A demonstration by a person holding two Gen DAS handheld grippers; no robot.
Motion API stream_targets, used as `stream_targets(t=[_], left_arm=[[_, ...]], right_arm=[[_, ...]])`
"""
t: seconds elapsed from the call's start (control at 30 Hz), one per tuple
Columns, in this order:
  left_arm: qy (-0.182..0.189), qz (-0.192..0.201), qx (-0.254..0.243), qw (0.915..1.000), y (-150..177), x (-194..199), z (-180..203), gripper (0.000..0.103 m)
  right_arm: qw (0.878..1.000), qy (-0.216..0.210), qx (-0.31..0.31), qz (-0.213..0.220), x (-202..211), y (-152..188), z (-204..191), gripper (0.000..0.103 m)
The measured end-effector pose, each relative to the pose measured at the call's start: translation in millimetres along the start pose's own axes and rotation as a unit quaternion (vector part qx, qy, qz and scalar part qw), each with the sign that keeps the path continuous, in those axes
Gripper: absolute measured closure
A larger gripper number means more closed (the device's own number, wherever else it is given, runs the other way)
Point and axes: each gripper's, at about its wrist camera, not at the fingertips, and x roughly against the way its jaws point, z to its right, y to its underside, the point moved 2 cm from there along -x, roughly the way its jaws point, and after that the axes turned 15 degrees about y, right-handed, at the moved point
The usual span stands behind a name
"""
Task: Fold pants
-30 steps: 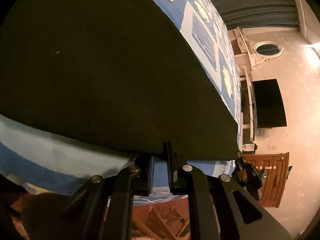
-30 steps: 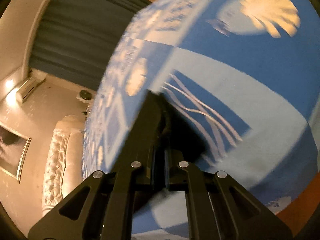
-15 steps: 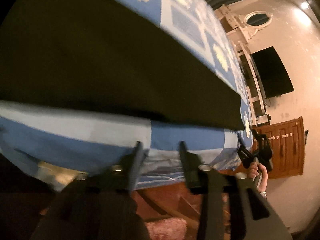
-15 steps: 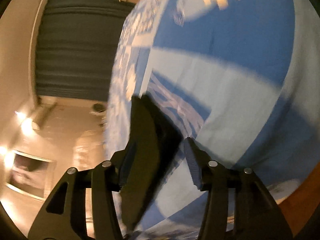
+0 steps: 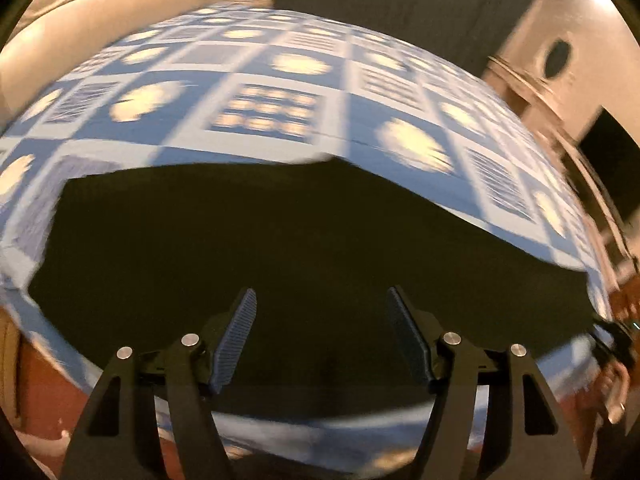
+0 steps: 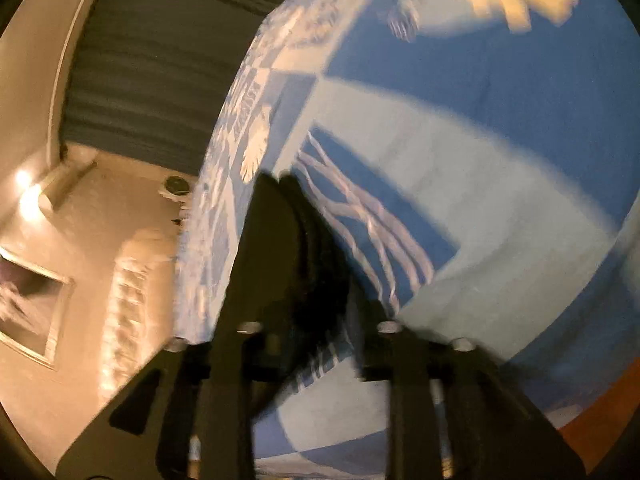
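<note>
Black pants [image 5: 280, 248] lie flat on the blue patterned bedspread [image 5: 272, 112], folded into a wide dark shape. My left gripper [image 5: 322, 316] hovers over their near edge; its jaws are opening, with nothing between them. In the blurred right wrist view the pants' thick folded edge [image 6: 284, 248] runs up from my right gripper [image 6: 316, 328]. Its jaws are opening too, and the fabric lies loose by the left finger, not pinched. The right gripper [image 5: 614, 340] and the hand holding it also show at the far right of the left wrist view.
A tufted cream headboard [image 6: 128, 292] and a framed picture [image 6: 28, 312] stand to the left of the bed. Dark curtains [image 6: 160, 60] hang behind it. A black screen [image 5: 612, 140] sits on the right wall. Reddish wood floor [image 6: 600, 412] shows below the bedspread's edge.
Both grippers went from shut on the pants' edge to apart, letting the fabric go. The left one lifted back and tilted down over the pants. The right one hardly moved.
</note>
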Motion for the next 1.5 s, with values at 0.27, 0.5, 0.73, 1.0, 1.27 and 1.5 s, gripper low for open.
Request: stream_targets(t=[0.27,0.5,0.73,1.0,1.27,1.5], left_arm=[[-0.013,0.025,0.120,0.9923,-24.8,7.8,-95.1,0.023],[0.004,0.000,0.096,0.9953,-19.3,-10.1,-112.5,0.011],[-0.022,-0.020,0.017,0.9994,-9.2,-16.0,-99.1,0.011],[0.004,-0.023,0.031,0.9993,-9.8,-12.0,-106.1,0.011],[-0.014,-0.037,0.027,0.9989,-7.4,-10.2,-101.1,0.011],[-0.017,-0.036,0.045,0.9982,-7.6,-5.8,-103.0,0.011]], right_arm=[[0.995,-0.041,0.044,-0.083,-37.1,-24.9,-14.4,0.031],[0.988,-0.037,0.096,-0.118,-59.6,-10.1,-46.2,0.030],[0.990,-0.013,0.086,-0.115,-66.4,-1.2,-46.0,0.078],[0.995,0.011,0.074,-0.064,-45.2,2.0,-58.6,0.078],[0.996,-0.008,0.080,-0.031,-16.1,12.2,-94.1,0.078],[0.991,-0.015,0.135,-0.003,10.3,34.0,-156.0,0.078]])
